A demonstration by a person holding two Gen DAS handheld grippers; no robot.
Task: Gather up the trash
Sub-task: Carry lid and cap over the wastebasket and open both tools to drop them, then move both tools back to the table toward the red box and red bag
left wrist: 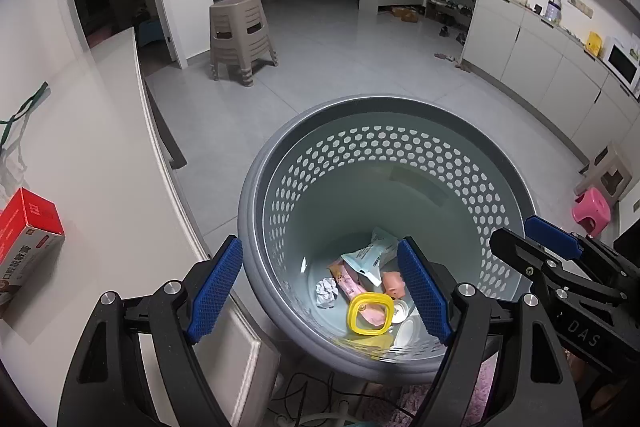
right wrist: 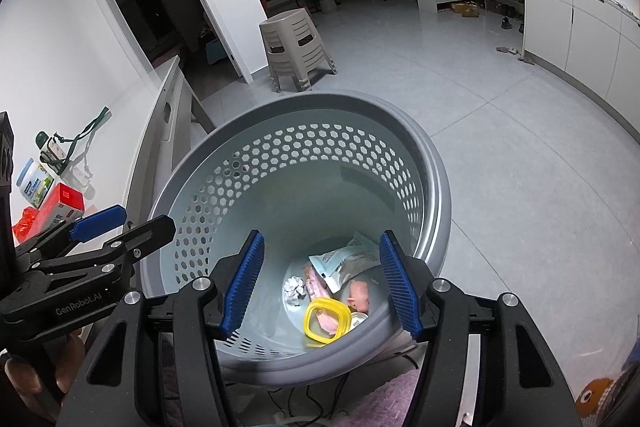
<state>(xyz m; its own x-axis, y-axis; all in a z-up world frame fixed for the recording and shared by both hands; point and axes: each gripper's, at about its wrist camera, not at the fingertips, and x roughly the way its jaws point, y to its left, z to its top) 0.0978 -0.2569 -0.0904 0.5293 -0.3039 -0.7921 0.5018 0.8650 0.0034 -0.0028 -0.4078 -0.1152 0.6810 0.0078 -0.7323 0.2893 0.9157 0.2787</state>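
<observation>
left wrist — basket (left wrist: 460, 155) mouth upward

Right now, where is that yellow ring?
The yellow ring lies at the bottom of the grey basket, in both wrist views, on a pink wrapper, with a crumpled paper ball to its left.

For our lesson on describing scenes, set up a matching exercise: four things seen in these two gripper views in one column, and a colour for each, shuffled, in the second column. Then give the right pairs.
Things:
1. ring in the basket
2. crumpled paper ball
3. box on the counter
4. small stool on the floor

Colours:
A. pink
B. red
C. yellow
D. white

Pairs: 1-C, 2-D, 3-B, 4-A
</observation>
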